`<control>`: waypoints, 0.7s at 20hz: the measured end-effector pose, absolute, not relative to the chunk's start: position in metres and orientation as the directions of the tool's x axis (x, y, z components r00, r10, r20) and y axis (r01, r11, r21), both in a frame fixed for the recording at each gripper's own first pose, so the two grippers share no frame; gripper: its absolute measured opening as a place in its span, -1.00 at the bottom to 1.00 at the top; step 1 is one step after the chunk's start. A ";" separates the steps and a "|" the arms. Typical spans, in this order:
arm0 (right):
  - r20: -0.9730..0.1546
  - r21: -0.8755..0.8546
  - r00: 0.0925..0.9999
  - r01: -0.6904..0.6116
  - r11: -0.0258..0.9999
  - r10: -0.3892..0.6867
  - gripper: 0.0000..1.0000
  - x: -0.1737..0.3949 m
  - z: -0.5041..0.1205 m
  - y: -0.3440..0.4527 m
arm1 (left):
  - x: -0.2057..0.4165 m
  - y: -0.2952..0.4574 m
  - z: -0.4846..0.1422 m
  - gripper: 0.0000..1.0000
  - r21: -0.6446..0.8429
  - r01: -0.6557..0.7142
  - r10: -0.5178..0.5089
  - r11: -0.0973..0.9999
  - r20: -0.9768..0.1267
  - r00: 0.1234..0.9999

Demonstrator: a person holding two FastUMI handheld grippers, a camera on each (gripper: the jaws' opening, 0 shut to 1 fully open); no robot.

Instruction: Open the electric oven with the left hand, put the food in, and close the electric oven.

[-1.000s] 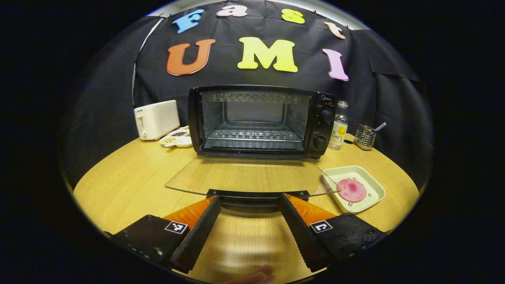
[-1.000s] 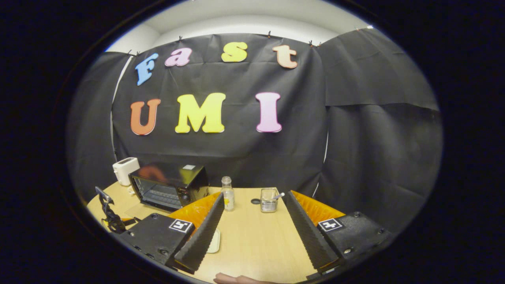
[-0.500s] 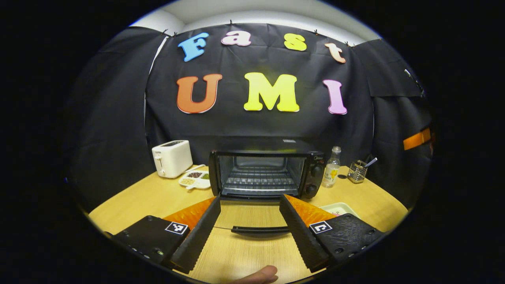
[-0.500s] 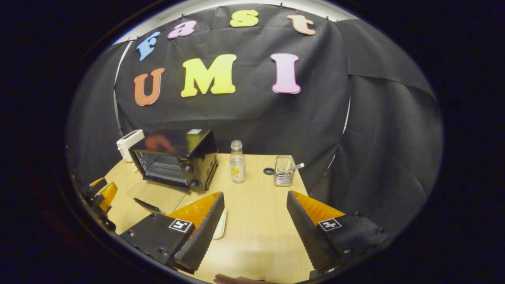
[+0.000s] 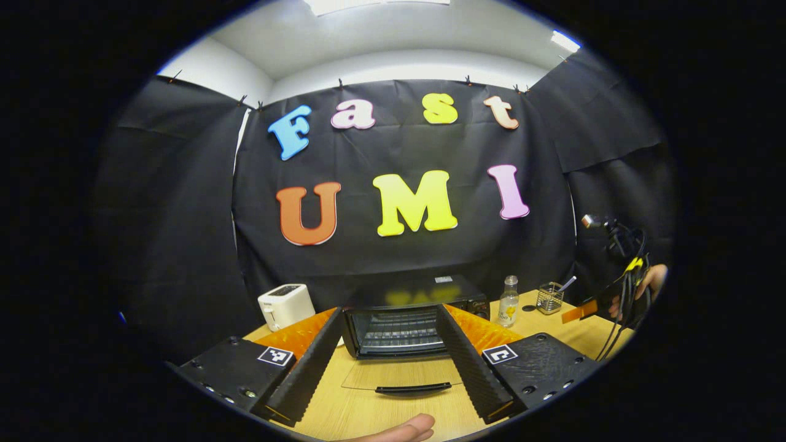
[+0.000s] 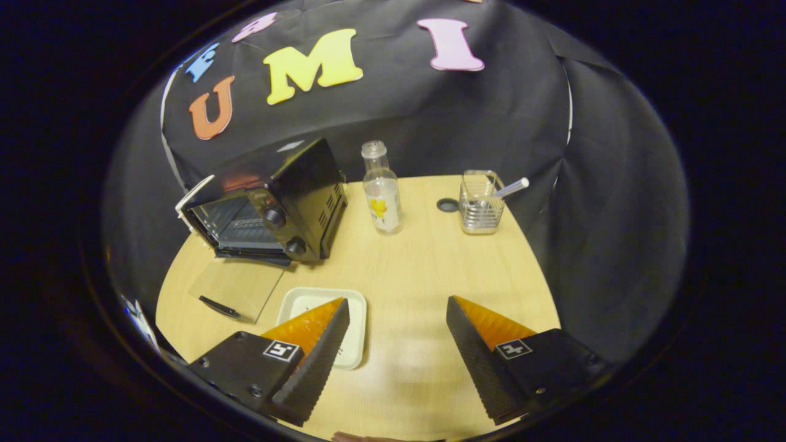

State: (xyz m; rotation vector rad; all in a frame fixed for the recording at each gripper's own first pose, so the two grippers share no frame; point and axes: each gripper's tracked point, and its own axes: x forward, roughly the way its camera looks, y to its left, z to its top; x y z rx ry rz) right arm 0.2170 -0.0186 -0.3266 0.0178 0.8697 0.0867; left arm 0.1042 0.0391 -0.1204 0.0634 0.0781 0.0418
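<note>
Left gripper (image 5: 388, 362) sits wide apart, nothing between its fingers — it hangs back from the electric oven (image 5: 412, 324), which stands dead ahead w/ its glass door (image 5: 399, 376) dropped flat onto the wooden table (image 5: 374, 412). Door handle (image 5: 412, 388) lies at the near edge, well clear of both fingertips. Wire rack shows inside the cavity, nothing on it. A thumb tip pokes in at the bottom of the left gripper view.

Right gripper (image 6: 398, 347) is spread open too, holding nothing, hovering above the table (image 6: 430, 270) in the right gripper view. Its left finger (image 6: 313, 362) overlaps the white square dish (image 6: 307, 304), which sits near the oven's (image 6: 288, 196) knob side and just beside the open door (image 6: 236, 288) — the food itself is hidden behind that finger, can't make it out. From the left gripper view, the right tool shows far off at the right edge w/ a hand (image 5: 654, 279) and dangling cables.

Rest of the table: white toaster (image 5: 285, 306) left of the oven; clear bottle (image 6: 381, 190) w/ a yellow label to the oven's right; past it a wire holder (image 6: 482, 205) w/ a utensil handle sticking out, and a small dark disc (image 6: 447, 205) lying between bottle and holder.
</note>
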 end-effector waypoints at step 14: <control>-0.802 0.144 0.575 -0.071 0.987 0.158 0.17 0.212 -0.436 0.028 | 0.102 0.050 -0.136 0.92 0.006 -0.076 0.077 0.997 -0.122 0.990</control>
